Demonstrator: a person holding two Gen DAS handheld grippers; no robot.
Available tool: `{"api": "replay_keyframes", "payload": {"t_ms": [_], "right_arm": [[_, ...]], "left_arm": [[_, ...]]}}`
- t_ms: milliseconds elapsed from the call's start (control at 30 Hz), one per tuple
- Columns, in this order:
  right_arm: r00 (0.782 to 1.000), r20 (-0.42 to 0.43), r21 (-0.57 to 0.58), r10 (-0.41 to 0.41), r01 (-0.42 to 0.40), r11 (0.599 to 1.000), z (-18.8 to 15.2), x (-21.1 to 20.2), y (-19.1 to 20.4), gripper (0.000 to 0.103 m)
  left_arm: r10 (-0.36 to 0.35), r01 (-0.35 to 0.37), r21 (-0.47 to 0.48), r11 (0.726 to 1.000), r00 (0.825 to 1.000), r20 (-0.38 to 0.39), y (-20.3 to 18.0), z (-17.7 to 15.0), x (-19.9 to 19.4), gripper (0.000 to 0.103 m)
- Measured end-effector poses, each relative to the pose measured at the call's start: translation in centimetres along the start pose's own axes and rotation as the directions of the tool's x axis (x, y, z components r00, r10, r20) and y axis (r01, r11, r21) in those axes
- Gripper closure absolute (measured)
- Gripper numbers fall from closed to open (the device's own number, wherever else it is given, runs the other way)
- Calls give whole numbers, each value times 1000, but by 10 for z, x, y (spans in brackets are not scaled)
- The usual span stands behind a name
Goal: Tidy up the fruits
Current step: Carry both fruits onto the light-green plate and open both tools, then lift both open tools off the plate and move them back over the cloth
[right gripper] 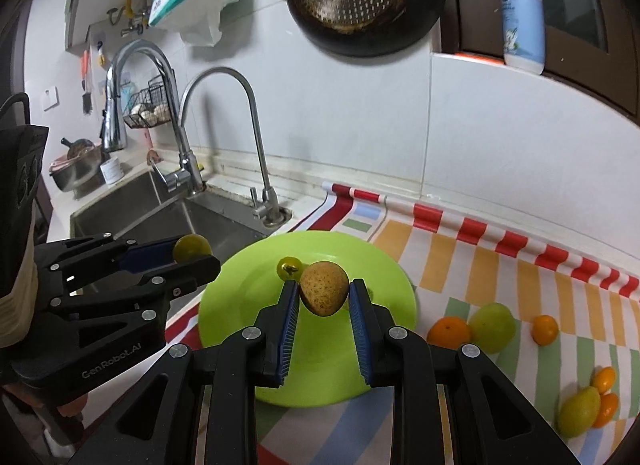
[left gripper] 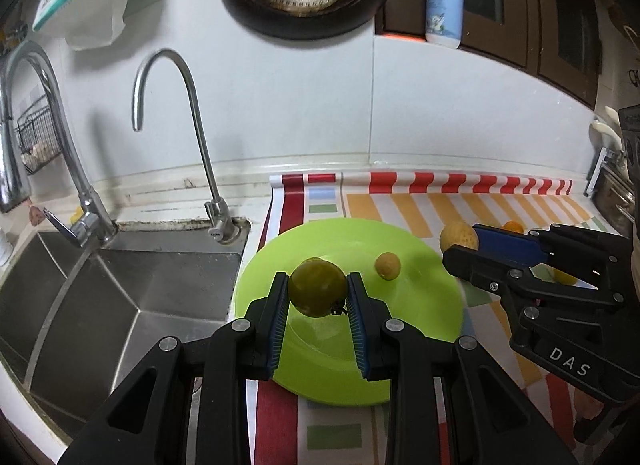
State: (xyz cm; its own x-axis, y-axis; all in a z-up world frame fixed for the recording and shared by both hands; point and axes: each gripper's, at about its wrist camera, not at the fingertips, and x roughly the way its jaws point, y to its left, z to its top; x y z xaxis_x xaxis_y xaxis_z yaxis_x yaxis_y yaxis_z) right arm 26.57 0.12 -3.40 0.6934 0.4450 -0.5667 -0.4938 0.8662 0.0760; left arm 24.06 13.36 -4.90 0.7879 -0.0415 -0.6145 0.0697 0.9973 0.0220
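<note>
My left gripper [left gripper: 318, 293] is shut on a round green fruit [left gripper: 317, 288] and holds it above the lime-green plate [left gripper: 420, 317]. It also shows in the right wrist view [right gripper: 192, 251], at the plate's left. My right gripper [right gripper: 323, 295] is shut on a speckled tan fruit [right gripper: 324, 288] over the same plate [right gripper: 248, 289]; in the left wrist view this gripper [left gripper: 468, 243] sits at the plate's right edge. A small yellow fruit [left gripper: 387, 265] lies on the plate, also in the right wrist view [right gripper: 289, 267].
A steel sink [left gripper: 120, 289] with two taps lies left of the plate. On the striped mat [right gripper: 480, 261] right of the plate lie an orange [right gripper: 449, 331], a green fruit [right gripper: 493, 327], a small orange [right gripper: 545, 329] and a lemon with small oranges [right gripper: 580, 411]. A pan hangs on the wall.
</note>
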Motion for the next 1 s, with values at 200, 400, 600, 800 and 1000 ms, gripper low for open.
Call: {"api": "replay_keyframes", "payload": {"t_ms": [200, 400, 600, 800, 1000], "right_arm": [[999, -44, 11, 8, -7, 1000, -3, 26, -5, 76], [997, -79, 12, 18, -17, 1000, -7, 46, -8, 76], [996, -84, 23, 14, -12, 1000, -6, 53, -12, 75], [998, -63, 43, 6, -4, 999, -5, 43, -14, 65], [999, -44, 60, -3, 6, 998, -8, 22, -12, 65]], "left_arm": [[-11, 11, -12, 1000, 999, -31, 6, -1, 25, 74], [-13, 13, -2, 1000, 998, -54, 6, -2, 44, 74], [-10, 9, -11, 1000, 999, -53, 7, -1, 52, 65], [4, -4, -3, 1000, 1000, -31, 5, 0, 38, 60], [-4, 4, -11, 1000, 1000, -19, 1, -4, 17, 56]]}}
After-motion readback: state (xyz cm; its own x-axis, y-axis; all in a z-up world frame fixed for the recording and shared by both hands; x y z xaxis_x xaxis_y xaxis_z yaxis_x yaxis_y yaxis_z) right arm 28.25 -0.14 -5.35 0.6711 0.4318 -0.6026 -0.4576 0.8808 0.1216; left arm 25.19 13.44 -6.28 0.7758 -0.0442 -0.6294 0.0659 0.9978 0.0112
